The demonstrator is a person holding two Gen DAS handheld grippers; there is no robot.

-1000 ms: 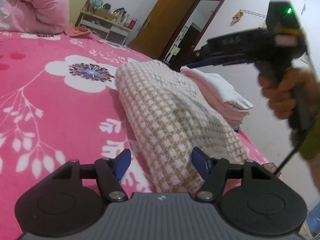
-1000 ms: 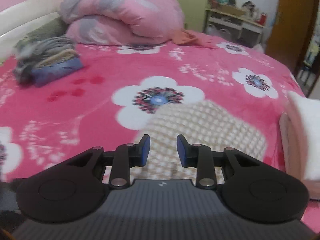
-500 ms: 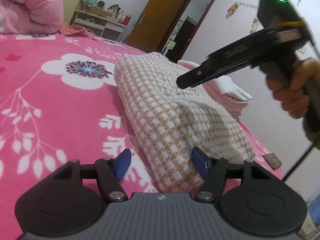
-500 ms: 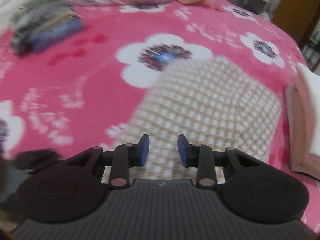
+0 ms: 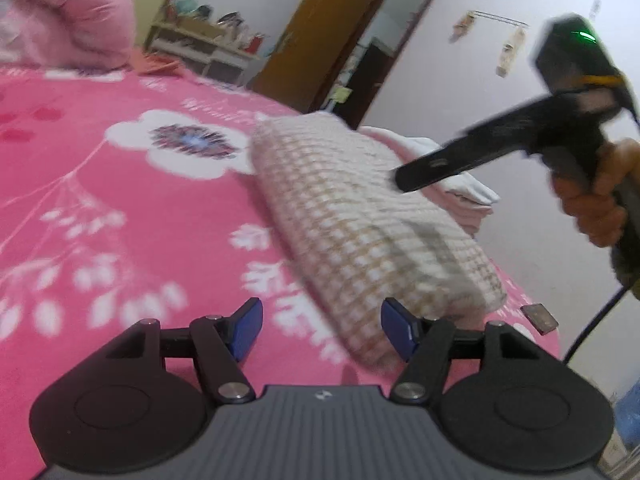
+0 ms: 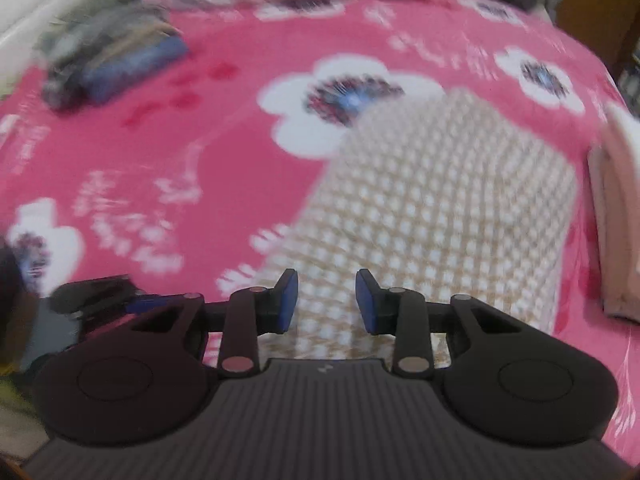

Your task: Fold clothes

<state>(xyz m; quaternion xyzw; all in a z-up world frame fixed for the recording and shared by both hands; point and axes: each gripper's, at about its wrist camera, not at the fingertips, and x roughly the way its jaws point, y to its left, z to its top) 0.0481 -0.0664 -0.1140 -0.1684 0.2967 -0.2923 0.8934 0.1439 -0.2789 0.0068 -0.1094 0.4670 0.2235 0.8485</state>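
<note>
Presently: checked garment [image 5: 360, 216], folded into a thick bundle on the bedspread [image 5: 120, 208], lies just ahead of the parted, empty left gripper [image 5: 322, 320]; right gripper [image 6: 327, 300], fingers narrowly apart and empty, hangs above it, seemingly for pressing flat.

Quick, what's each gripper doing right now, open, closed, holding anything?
Left gripper: open, holding nothing, at the folded checked cloth.
Right gripper: open, narrower gap, holding nothing, above that cloth.
</note>
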